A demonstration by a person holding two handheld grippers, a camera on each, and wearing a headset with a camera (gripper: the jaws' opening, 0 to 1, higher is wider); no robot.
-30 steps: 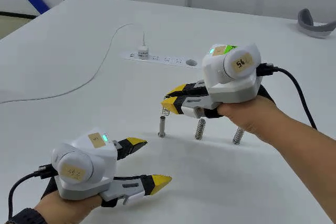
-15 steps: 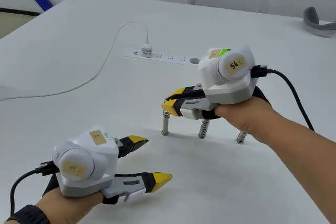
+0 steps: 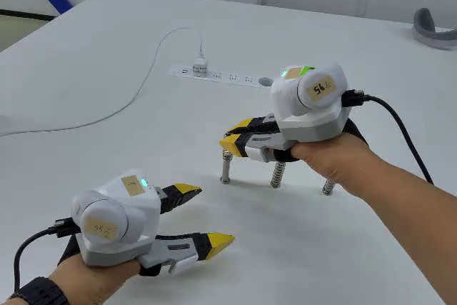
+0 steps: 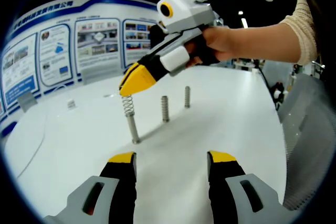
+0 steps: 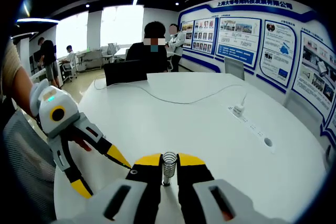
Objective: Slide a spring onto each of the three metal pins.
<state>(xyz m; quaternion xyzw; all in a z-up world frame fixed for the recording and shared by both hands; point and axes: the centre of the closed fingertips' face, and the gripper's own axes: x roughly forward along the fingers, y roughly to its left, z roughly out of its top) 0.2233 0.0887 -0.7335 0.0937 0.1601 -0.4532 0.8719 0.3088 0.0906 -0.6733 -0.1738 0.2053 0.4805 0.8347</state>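
Spring (image 5: 168, 166) in right gripper (image 5: 169, 160) (over pin (image 4: 134, 129))

A power strip (image 3: 223, 77) with white cable (image 3: 132, 101) lies on the white table (image 3: 86, 55).

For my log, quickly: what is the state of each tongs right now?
Left tongs: open, holding nothing.
Right tongs: closed on the small coiled metal spring, over the thin grey metal pin.
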